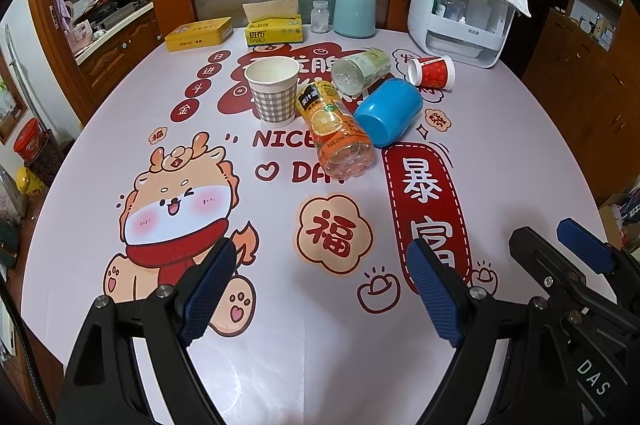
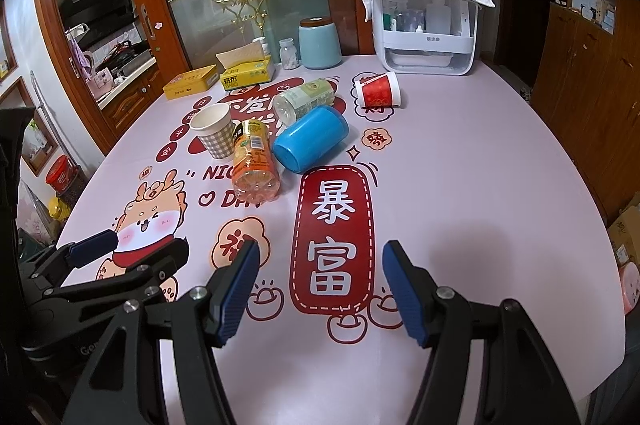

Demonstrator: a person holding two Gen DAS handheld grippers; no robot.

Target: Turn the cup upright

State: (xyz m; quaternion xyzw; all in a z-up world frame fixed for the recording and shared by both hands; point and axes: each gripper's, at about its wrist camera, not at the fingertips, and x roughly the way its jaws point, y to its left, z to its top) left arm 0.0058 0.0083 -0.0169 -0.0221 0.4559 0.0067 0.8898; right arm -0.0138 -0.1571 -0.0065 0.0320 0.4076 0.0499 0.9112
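A blue plastic cup lies on its side mid-table, its closed base toward me; it also shows in the right wrist view. A red paper cup lies on its side farther back right, seen too in the right wrist view. A checked paper cup stands upright. My left gripper is open and empty, low over the near table. My right gripper is open and empty beside it; it appears in the left wrist view, and the left gripper in the right wrist view.
An orange juice bottle and a clear green-label bottle lie on their sides against the cups. At the back stand a tissue box, yellow tin, pale blue jar, pill bottle and white covered organizer.
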